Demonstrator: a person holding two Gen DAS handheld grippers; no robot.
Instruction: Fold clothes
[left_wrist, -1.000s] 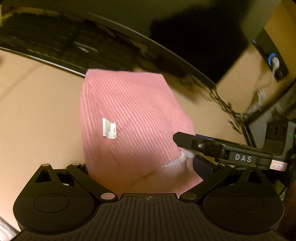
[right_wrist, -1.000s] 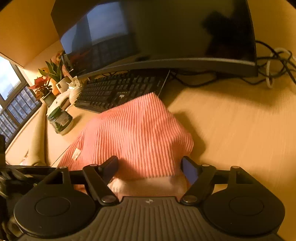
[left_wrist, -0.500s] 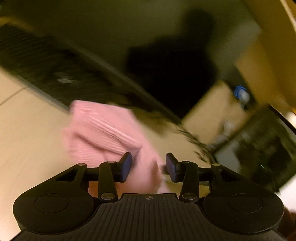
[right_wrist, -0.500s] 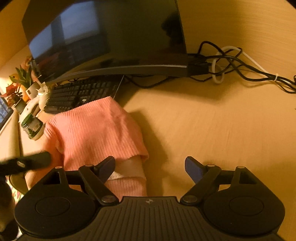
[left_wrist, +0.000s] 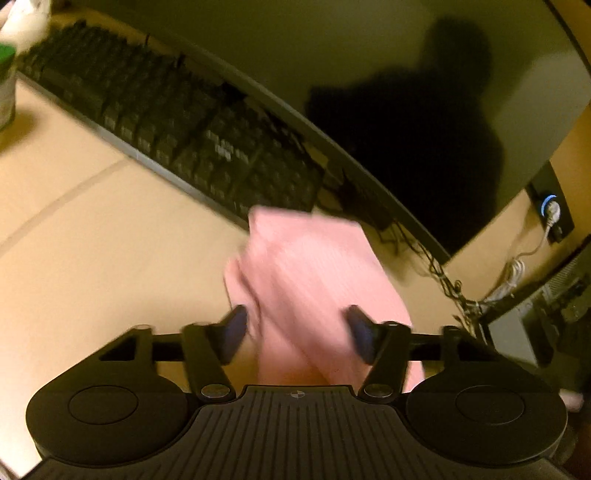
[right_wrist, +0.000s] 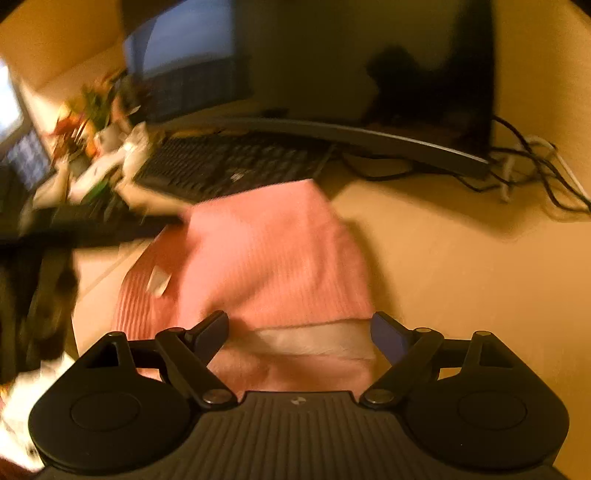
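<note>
We hold the left gripper (left_wrist: 295, 330) over the pink ribbed garment (left_wrist: 314, 291), which lies folded on the desk (left_wrist: 92, 240). Its jaws have just been opening a little; the cloth sits between them, but blur keeps us from telling whether the pads press on it. Our right gripper (right_wrist: 299, 334) stands released and spread wide, the garment's (right_wrist: 273, 258) near edge and pale inner layer between its jaws, untouched. Beyond both jaws lie the keyboard (right_wrist: 229, 166) and the monitor (right_wrist: 332, 74).

Desk (right_wrist: 461, 266) bears pink garment (right_wrist: 273, 251), keyboard (right_wrist: 229, 166)
</note>
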